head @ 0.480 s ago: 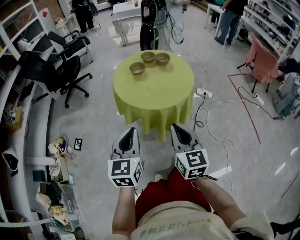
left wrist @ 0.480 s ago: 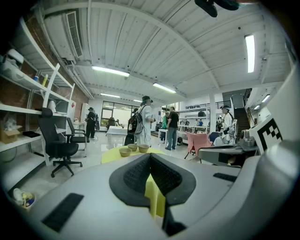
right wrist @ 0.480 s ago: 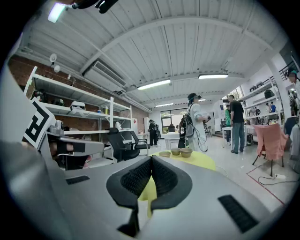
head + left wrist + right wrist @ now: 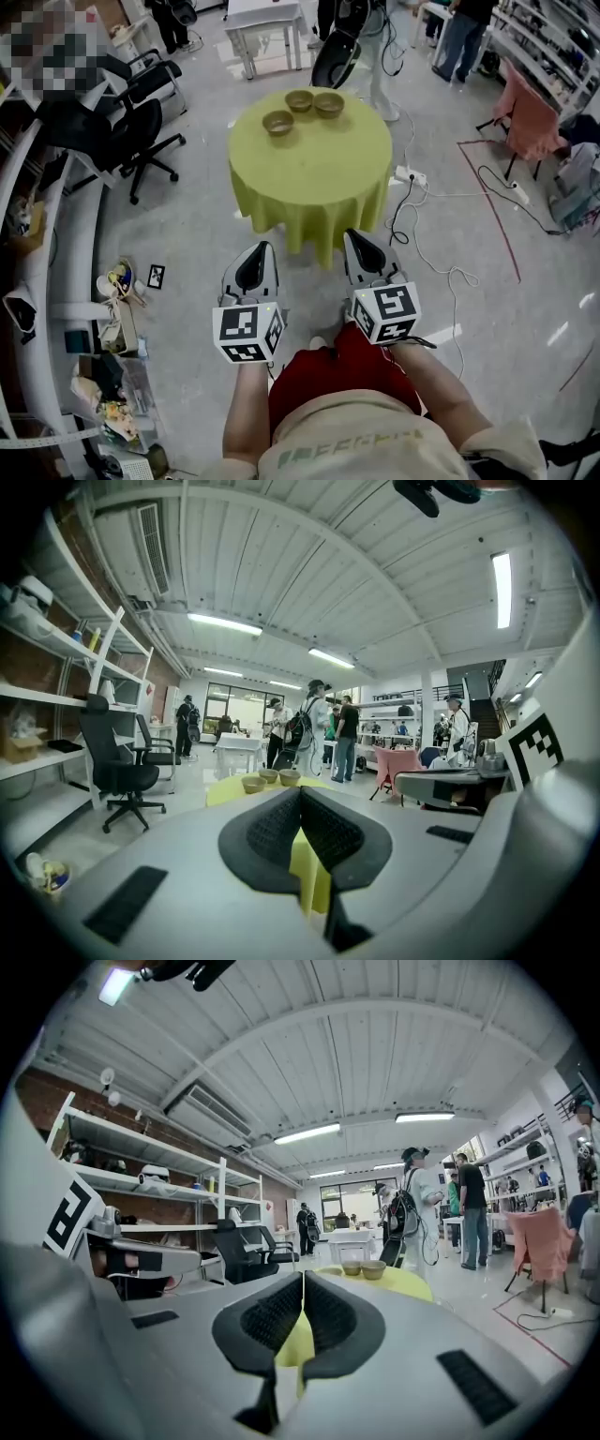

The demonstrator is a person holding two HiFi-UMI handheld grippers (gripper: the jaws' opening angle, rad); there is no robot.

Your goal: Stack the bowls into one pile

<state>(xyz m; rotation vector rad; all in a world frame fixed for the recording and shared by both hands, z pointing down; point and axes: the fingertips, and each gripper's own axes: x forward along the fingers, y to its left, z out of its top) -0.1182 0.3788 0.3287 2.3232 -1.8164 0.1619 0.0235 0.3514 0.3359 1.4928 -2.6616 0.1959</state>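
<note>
You stand well back from the round table (image 4: 309,183), which is draped in a yellow-green cloth. You hold both grippers side by side in front of your body, low in the head view. They point toward the table and tip only slightly downward.

Left gripper (image 4: 260,253): clenched. In the left gripper view the black ribbed pads (image 4: 272,832) meet along a thin seam with nothing between them.

Right gripper (image 4: 357,240): also clamped together and empty. Its pads (image 4: 333,1321) are closed tip to tip in the right gripper view.

Bowls: three small brown ones, all unstacked and open side up, grouped on the far part of the tabletop, well apart from both grippers.
- The front bowl (image 4: 277,122) sits nearest you and furthest left, a little apart from the other two.
- The middle bowl (image 4: 300,100) and the right bowl (image 4: 328,103) stand just beside each other at the far edge. Whether their rims touch cannot be made out.

Surroundings:
- A black office chair (image 4: 131,141) stands left of the table.
- A white table (image 4: 267,23) stands beyond the round one, with people standing near it.
- A power strip (image 4: 412,181) with trailing cables lies on the floor to the right.
- A red tape line (image 4: 497,225) runs across the floor further right.
</note>
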